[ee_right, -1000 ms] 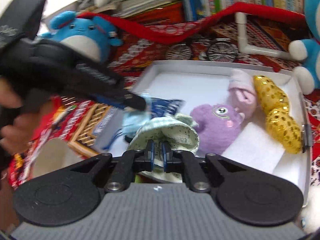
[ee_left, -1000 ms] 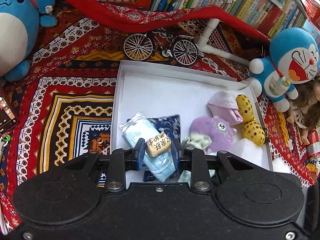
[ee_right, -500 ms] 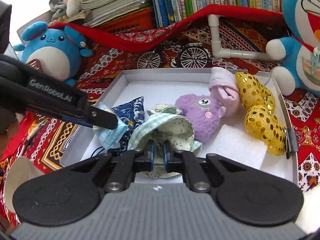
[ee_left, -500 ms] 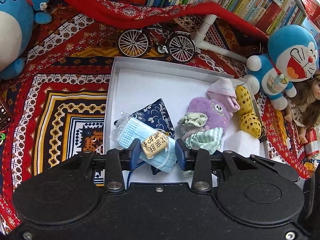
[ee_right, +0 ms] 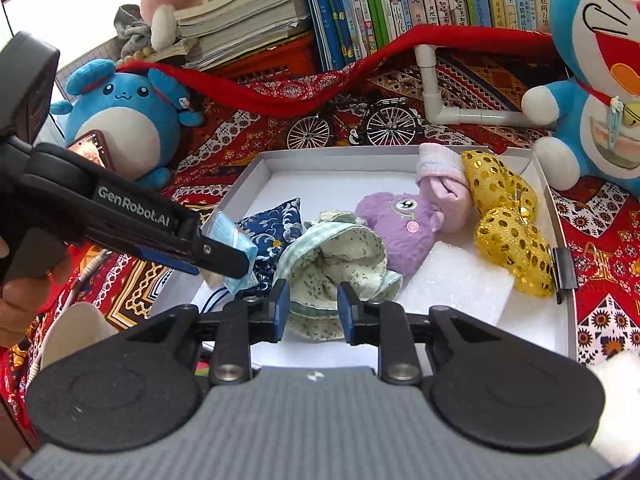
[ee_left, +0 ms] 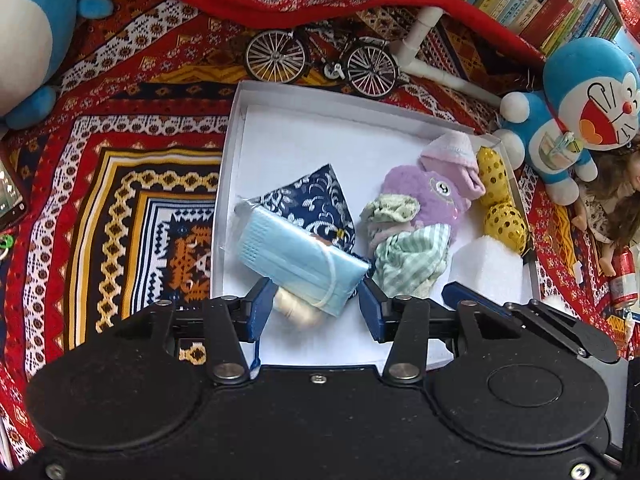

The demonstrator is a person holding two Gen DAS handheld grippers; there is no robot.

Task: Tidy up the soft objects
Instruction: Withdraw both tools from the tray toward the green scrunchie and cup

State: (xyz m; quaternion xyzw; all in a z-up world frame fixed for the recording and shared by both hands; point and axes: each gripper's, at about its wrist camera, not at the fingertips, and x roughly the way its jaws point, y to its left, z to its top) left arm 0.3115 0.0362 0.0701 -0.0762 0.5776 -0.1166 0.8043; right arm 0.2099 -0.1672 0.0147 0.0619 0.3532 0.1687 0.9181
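A white shallow box (ee_left: 240, 128) (ee_right: 248, 176) lies on the patterned cloth. It holds a light blue face mask pack (ee_left: 296, 256) lying on a navy patterned pouch (ee_left: 320, 204), a green checked cloth (ee_right: 336, 256) (ee_left: 408, 256), a purple plush (ee_right: 400, 220), a pink sock (ee_right: 440, 184), gold sequin balls (ee_right: 508, 216) and a white foam block (ee_right: 452, 284). My left gripper (ee_left: 316, 308) is open, with the mask between its jaws. My right gripper (ee_right: 312, 308) is open around the green cloth.
A model bicycle (ee_left: 320, 60) and white pipe (ee_left: 424, 36) stand behind the box. A Doraemon plush (ee_left: 580, 108) is at the right, a blue round plush (ee_right: 120, 112) at the left. Books line the back. A phone (ee_left: 8, 196) lies far left.
Both grippers opened. The left let go of the mask pack, which dropped onto the navy pouch. The right let go of the green cloth, now resting in the box.
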